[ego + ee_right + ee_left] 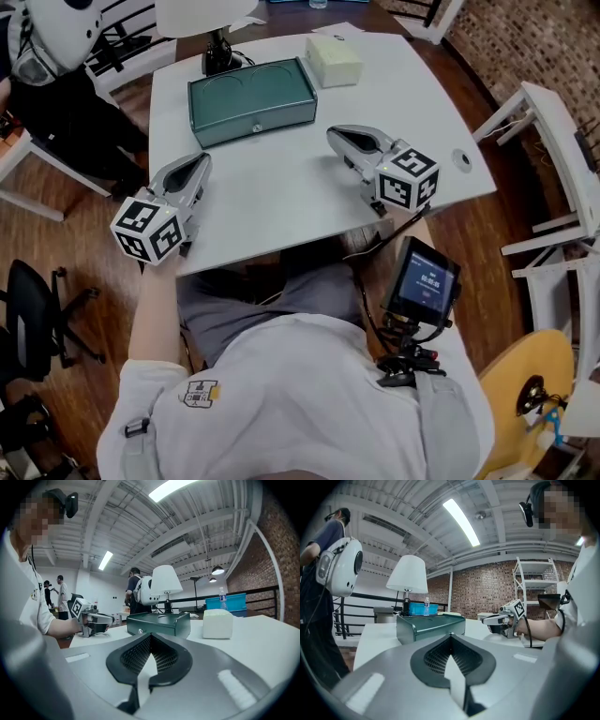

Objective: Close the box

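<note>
Table (281,206) comes biggest: white, filling the middle of your head view, with you seated at its near edge. The green box (251,98) sits toward the far side, slightly left of centre. Its lid is down flat and its small round latch (255,127) faces you. Just behind the box's far left corner stands a lamp (217,56) with a white shade.

Your left gripper (200,161) is at the near left edge of the table, its tips aimed at the box but well short of it. Its jaws are pressed fully together with nothing between them. Your right gripper (333,136) lies over the table to the right, near the box's right front corner but apart from it. Its jaws are also fully closed and hold nothing.

A pale, squarish block (335,60) sits just beside the box's far right corner. A small grey disc (461,159) lies near the table's right edge.
</note>
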Tool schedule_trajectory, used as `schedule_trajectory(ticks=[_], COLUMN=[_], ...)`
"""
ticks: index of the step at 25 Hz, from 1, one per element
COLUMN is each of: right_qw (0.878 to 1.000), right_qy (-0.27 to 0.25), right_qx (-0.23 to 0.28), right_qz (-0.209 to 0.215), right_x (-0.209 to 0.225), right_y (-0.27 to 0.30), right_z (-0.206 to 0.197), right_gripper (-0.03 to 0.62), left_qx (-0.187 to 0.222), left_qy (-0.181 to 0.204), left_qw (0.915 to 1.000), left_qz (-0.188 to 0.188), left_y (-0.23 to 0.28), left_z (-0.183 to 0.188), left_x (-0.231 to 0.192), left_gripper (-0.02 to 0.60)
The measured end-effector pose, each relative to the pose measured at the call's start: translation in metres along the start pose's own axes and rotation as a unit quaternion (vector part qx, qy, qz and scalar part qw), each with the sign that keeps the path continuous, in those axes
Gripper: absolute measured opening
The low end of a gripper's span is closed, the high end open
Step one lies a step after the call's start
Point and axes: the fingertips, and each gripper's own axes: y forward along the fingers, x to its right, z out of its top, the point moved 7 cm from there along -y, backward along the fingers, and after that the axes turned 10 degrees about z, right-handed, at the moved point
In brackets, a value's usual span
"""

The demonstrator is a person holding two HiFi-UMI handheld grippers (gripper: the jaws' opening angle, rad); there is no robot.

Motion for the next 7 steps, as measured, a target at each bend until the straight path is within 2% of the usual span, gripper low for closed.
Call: schedule_trajectory(ticks=[7], right_qw=[1.0], right_qy=[-0.002], right_qx=[0.001], right_qz=[0.004], right_x=[-0.0006], right_y=[0.0016], right_z=[0.0029], right_gripper=[-0.001], left_qx=[0.002], left_qy=[0.0], left_qw=[1.0], left_qz=[0.004], left_y=[-0.0017], left_z=[0.0026], left_x=[-0.0014], left_gripper=[-0.002])
